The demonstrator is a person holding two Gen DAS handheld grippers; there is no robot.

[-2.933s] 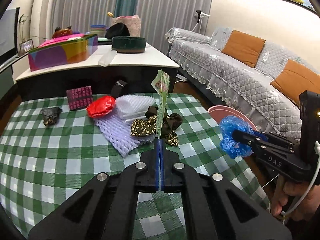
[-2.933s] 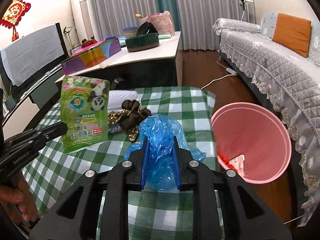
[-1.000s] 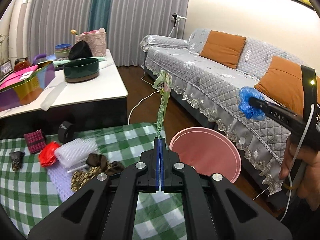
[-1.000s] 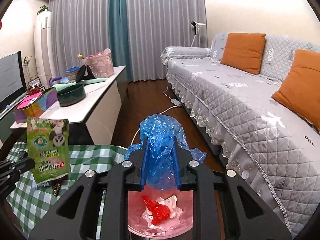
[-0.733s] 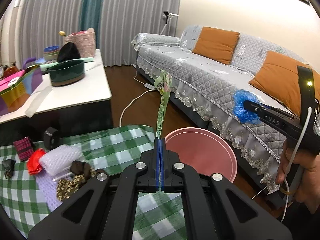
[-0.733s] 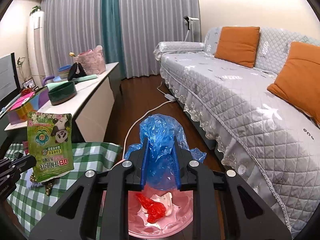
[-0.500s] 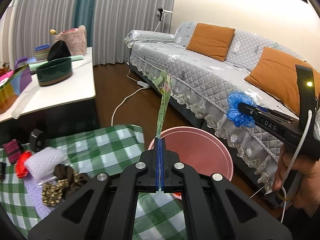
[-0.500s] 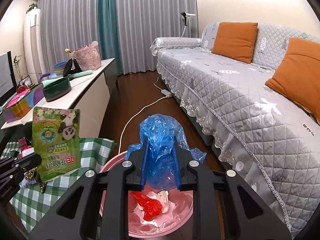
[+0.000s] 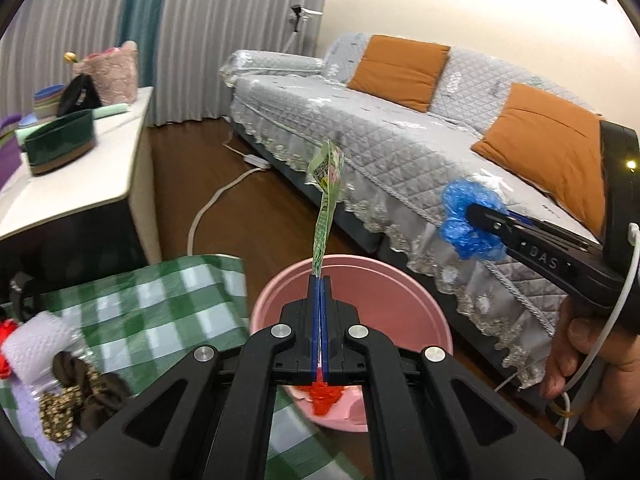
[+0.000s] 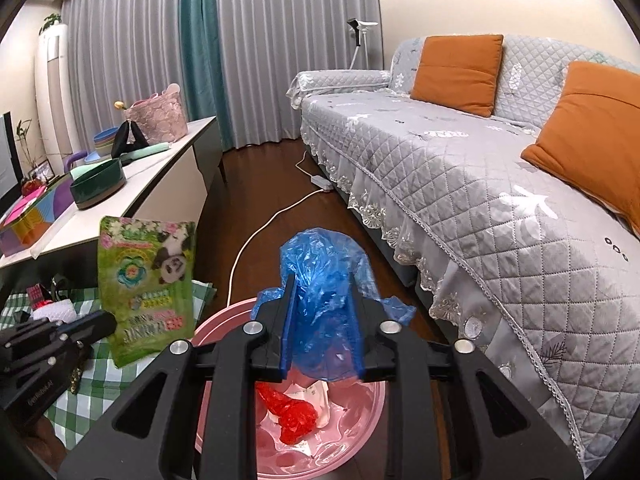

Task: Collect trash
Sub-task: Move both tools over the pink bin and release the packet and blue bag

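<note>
Bin: pink basin [image 10: 360,432] at six o'clock under both my tongs; only the right view shows its red scrap [image 10: 294,416].
Left gripper [image 9: 319,280]: clenched on the green packet [image 9: 326,200], edge-on here, face-on at nine o'clock in the right view.
Right gripper [image 10: 322,292]: jaws easing apart, blue bag [image 10: 324,288] between the pads.

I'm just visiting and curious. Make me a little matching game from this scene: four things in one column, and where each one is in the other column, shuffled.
Things:
1. green snack packet
2. blue plastic bag
3. red crumpled wrapper
4. orange cushions

Places:
A. lying inside the pink bin
B. on the grey sofa
C. clamped edge-on in the left gripper
D. between the jaws of the right gripper, which are opening above the bin

Pairs: 1-C, 2-D, 3-A, 4-B
</note>
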